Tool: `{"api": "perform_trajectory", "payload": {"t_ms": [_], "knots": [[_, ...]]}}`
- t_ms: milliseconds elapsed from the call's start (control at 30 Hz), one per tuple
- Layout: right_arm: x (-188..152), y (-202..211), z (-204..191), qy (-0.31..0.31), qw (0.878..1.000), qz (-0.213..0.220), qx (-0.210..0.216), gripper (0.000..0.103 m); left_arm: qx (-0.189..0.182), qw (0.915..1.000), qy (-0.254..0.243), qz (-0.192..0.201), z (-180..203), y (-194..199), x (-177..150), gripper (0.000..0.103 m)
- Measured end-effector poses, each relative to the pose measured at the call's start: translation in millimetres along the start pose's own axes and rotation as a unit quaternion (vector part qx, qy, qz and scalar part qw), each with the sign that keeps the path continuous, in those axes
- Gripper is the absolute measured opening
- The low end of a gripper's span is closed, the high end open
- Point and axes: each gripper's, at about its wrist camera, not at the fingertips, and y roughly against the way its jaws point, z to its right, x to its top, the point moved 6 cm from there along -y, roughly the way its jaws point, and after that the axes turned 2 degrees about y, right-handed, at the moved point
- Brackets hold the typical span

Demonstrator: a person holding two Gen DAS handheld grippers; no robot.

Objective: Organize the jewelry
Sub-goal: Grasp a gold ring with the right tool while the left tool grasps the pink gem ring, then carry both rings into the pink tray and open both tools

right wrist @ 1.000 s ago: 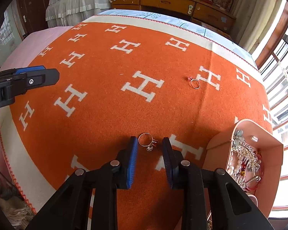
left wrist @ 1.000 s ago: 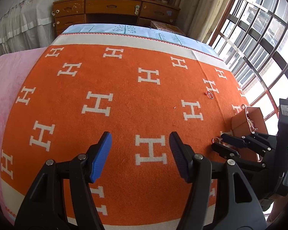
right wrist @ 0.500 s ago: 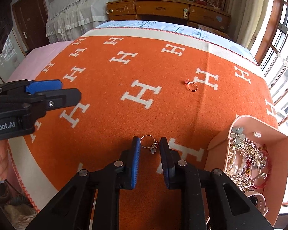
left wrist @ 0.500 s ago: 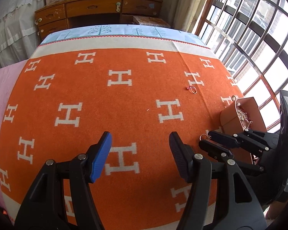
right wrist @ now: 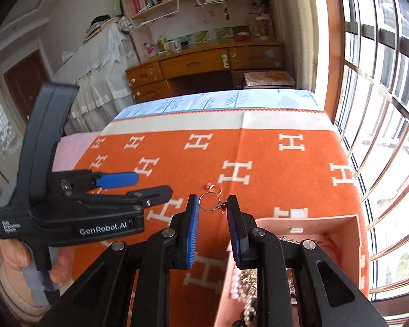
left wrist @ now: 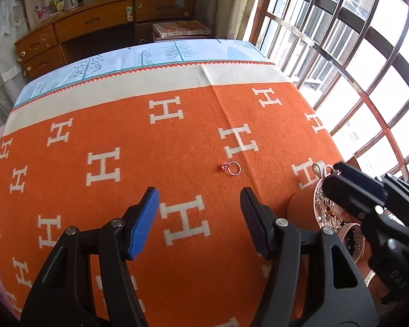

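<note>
My right gripper (right wrist: 211,204) is shut on a silver ring with a red charm (right wrist: 210,202) and holds it lifted above the orange blanket, just left of the pink jewelry box (right wrist: 351,234) with pearls and hair pieces in it. A second ring with a pink stone (left wrist: 233,168) lies on the blanket; it also shows in the right wrist view (right wrist: 214,186) just beyond the held ring. My left gripper (left wrist: 199,204) is open and empty, a short way in front of that ring. In the left wrist view the right gripper (left wrist: 340,174) hangs over the box (left wrist: 324,209).
The orange blanket with white H marks (left wrist: 122,141) covers the bed. A wooden dresser (left wrist: 95,24) stands beyond the far edge. A barred window (left wrist: 354,54) runs along the right. A pink sheet (right wrist: 68,147) lies at the left.
My right gripper closed on the charm ring, lifted it off the blanket and moved right, over the box. My left gripper moved right and forward, nearer the pink-stone ring.
</note>
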Motion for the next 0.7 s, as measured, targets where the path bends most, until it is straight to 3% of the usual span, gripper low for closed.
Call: {"api": "perform_trajectory", "payload": {"t_ms": [167, 300, 467, 700], "knots": [[8.5, 4.6, 39.6, -0.044, 0.999, 0.008, -0.003, 0.02, -0.024, 0.9986, -0.04, -0.025, 20.5, -30.9, 8.2, 0.058], [4.7, 10.2, 56.7, -0.055, 0.998, 0.012, -0.003, 0.02, -0.019, 0.9984, -0.046, -0.024, 29.5, -45.1, 10.3, 0.058], [-0.1, 17.5, 69.6, -0.068, 0.998, 0.017, 0.001, 0.02, 0.011, 0.9973, -0.064, -0.033, 40.3, -63.8, 6.7, 0.038], [-6.7, 26.3, 81.4, -0.071, 0.997, 0.025, 0.007, 0.02, 0.035, 0.9967, -0.071, -0.017, 45.6, -71.5, 12.3, 0.032]]}}
